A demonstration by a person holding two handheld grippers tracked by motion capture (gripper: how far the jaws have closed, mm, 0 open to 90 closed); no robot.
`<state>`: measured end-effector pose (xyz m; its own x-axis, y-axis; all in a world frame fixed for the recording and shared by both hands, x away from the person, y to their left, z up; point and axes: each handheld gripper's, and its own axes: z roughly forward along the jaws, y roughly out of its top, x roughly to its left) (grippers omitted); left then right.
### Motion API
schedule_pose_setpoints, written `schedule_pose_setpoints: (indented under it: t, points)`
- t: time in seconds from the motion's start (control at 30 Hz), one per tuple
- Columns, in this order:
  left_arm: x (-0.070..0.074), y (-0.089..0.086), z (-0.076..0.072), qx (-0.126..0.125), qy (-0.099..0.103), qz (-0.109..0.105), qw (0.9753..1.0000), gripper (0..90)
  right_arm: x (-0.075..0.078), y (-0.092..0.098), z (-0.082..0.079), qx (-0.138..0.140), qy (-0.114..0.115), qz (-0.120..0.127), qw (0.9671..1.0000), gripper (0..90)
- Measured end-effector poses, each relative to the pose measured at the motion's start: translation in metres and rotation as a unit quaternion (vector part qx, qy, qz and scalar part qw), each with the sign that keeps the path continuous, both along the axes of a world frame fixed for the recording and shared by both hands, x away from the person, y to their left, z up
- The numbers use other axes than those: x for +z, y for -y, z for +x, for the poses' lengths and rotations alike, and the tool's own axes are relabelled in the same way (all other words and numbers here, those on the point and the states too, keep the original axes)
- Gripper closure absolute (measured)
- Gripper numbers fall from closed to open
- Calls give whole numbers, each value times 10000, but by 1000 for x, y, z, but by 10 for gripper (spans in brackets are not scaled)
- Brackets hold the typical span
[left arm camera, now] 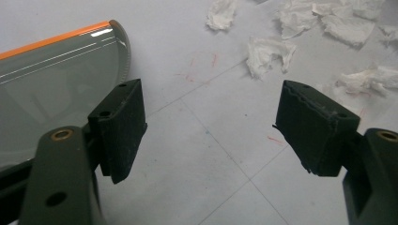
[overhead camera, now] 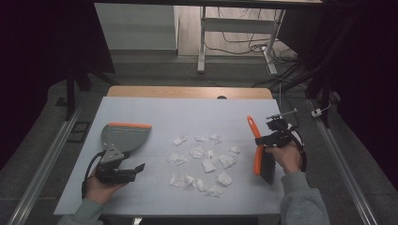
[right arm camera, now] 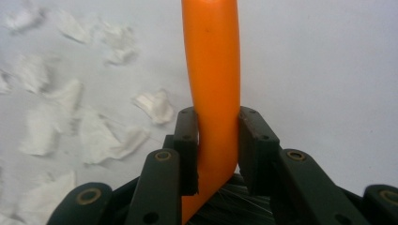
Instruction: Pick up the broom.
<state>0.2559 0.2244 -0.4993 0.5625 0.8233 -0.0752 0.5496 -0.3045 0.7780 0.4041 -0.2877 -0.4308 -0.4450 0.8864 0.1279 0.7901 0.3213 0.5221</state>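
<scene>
I am holding a hand brush (overhead camera: 259, 151) in the right tongs (overhead camera: 264, 139) at the right of the high view, its orange handle (right arm camera: 213, 84) clamped between both jaws while the dark bristles are hanging below toward the pale worktop (overhead camera: 159, 110). The left tongs (overhead camera: 133, 169), lower left in that view, are standing wide open over bare worktop and gripping nothing. A grey dustpan (overhead camera: 123, 136) with an orange lip is lying just above and beside them, in the upper left of the left gripper view (left arm camera: 56, 89), near one jaw; I cannot tell whether it is touching. Scraps of torn white paper (overhead camera: 202, 159) are lying scattered across the middle of the worktop, between the two tongs and apart from both. I am judging the brush light and stiff, its smooth plastic handle liable to twist in the jaws, so a hold near the bristle end seems steadiest. The scraps look nearly weightless, soft and quick to scatter. The dustpan appears light and rigid, best taken by its handle end nearest the left tongs.
</scene>
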Motion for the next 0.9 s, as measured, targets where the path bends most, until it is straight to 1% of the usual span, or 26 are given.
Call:
schedule_pose_setpoints:
  t: [0.03, 0.07, 0.1, 0.13, 0.17, 0.2, 0.23, 0.27, 0.3, 0.4, 0.47, 0.57, 0.63, 0.77, 0.83, 0.9]
  points:
    - [0, 1, 0, -2, 4, 3, 10000, 252, 2, 0, -2, 2, 48, 56, 10000, 714]
    - [0, 1, 0, -10, 6, 5, 10000, 252, 5, -1, -5, 1, 143, 245, 9996, 713]
    - [0, 2, 0, -11, 4, 9, 10000, 252, 5, -1, -5, 1, 143, 245, 9996, 713]
    - [1, 2, 0, -14, 10, 9, 10000, 252, 7, -2, -6, 29, 174, 305, 9994, 714]
    - [1, 3, 0, -16, 19, 2, 10000, 253, 9, -5, -9, 36, 374, 429, 9984, 714]
    - [1, 3, 0, -16, 28, 4, 10000, 253, 9, -5, -9, 36, 374, 429, 9984, 714]
    - [2, 3, 0, -13, 38, 8, 10000, 253, 11, -6, -12, 48, 524, 465, 9975, 714]
    - [2, 3, 0, -4, 51, 9, 10000, 253, 13, -8, -13, 110, 590, 578, 9965, 714]
    - [2, 4, 0, 5, 57, 7, 10000, 254, 13, -8, -14, 199, 616, 760, 9950, 714]
    - [3, 5, 0, 18, 66, 3, 10000, 255, 13, -8, -16, 359, 649, 1218, 9898, 714]
    - [4, 6, 0, 13, 86, 5, 10000, 256, 12, -8, -18, 429, 731, 1334, 9874, 714]
    - [5, 10, 0, 13, 94, 8, 10000, 259, 11, -6, -21, 478, 779, 1542, 9838, 714]
    - [6, 13, 0, 1, 92, 16, 10000, 259, 10, -7, -23, 515, 773, 1739, 9804, 714]
    - [7, 19, 1, -25, 114, 40, 9999, 259, 13, -10, -27, 530, 861, 1935, 9759, 714]
    - [9, 21, 1, -36, 118, 41, 9999, 260, 14, -14, -29, 553, 897, 1951, 9751, 714]
    - [10, 23, 1, -32, 128, 28, 9999, 261, 15, -19, -30, 566, 954, 2009, 9733, 713]
